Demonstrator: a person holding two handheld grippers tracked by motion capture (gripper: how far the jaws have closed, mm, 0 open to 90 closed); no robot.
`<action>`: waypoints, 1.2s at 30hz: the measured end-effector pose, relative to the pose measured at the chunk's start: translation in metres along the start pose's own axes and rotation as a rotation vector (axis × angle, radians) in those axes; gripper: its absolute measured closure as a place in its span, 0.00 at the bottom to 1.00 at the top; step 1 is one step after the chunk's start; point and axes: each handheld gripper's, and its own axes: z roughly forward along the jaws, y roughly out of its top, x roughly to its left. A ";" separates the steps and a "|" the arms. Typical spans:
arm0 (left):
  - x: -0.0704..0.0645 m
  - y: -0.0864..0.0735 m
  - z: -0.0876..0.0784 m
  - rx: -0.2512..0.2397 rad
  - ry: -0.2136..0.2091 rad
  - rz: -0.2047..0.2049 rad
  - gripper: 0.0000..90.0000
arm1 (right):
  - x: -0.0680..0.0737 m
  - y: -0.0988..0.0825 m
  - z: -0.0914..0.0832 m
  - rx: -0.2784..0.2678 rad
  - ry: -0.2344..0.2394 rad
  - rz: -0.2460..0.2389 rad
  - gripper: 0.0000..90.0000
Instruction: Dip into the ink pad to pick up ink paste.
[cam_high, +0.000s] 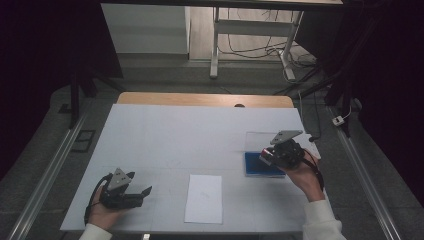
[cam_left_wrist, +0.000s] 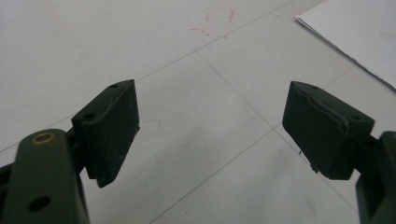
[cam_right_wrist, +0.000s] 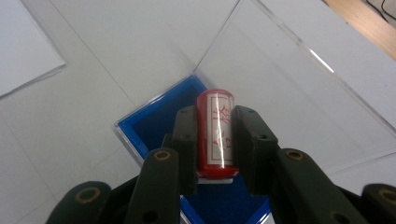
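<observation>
Here, the right gripper has its jaws clamped on a red cylindrical stamp, held just above the blue ink pad box (clear lid swung open behind it). Well left of the box, beyond a paper sheet, the left gripper rests on the white surface, jaws apart, holding nothing.

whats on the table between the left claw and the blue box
One white sheet of paper lies between the left claw and the blue box, as the high view shows; otherwise the white tabletop there is bare.
</observation>
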 end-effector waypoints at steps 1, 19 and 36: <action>0.000 0.000 0.000 0.001 0.000 0.002 0.21 | 0.001 0.000 0.001 0.005 -0.002 0.002 0.78; 0.001 -0.001 0.001 0.010 0.001 0.009 0.21 | -0.002 -0.005 0.019 0.069 -0.007 0.009 0.78; 0.002 -0.002 0.001 0.013 0.006 0.009 0.21 | -0.009 -0.012 0.024 0.067 0.029 0.059 0.78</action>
